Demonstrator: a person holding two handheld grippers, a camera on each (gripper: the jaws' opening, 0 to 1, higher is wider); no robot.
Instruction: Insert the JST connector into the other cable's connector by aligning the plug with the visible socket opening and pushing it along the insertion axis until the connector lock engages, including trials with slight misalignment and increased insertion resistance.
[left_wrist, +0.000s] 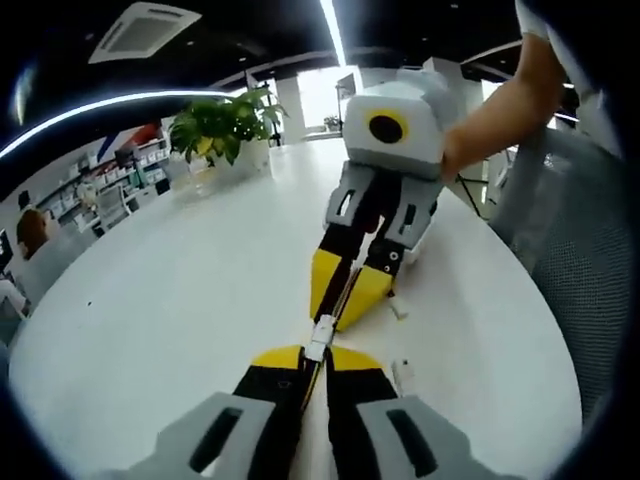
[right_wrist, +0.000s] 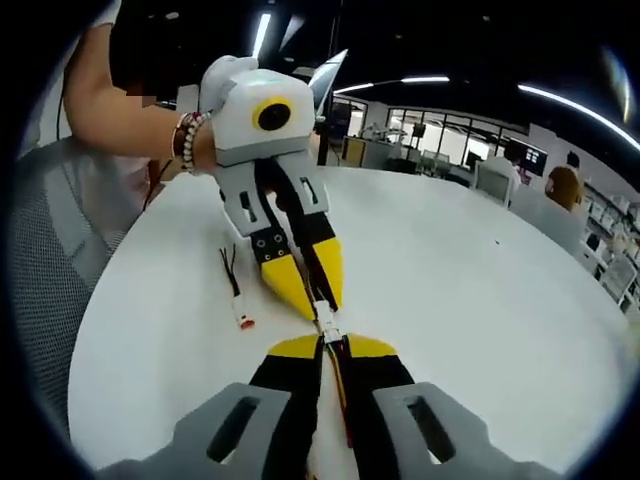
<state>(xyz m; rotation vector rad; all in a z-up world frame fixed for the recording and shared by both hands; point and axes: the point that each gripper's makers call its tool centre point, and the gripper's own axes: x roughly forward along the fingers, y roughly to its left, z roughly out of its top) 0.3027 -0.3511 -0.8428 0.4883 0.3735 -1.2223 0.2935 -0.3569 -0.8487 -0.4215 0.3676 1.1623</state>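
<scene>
My left gripper (left_wrist: 314, 356) rises from the bottom of the left gripper view, its yellow-tipped jaws shut on a thin cable ending in a small white JST connector (left_wrist: 321, 336). Facing it tip to tip, the right gripper (left_wrist: 338, 302) is shut on the other cable. In the right gripper view my right gripper (right_wrist: 335, 350) pinches red and yellow wires (right_wrist: 343, 388), and the white connector pair (right_wrist: 327, 326) sits just beyond its tips. The left gripper (right_wrist: 312, 292) is close against that pair. The two connectors meet end to end; whether they are locked is too small to tell.
All this hovers low over a round white table (left_wrist: 170, 300). A spare cable with a white connector (right_wrist: 243, 318) lies beside the grippers, and two small white pieces (left_wrist: 399, 309) lie nearby. A potted plant (left_wrist: 225, 125) stands at the far edge. A mesh chair (right_wrist: 50, 270) is alongside.
</scene>
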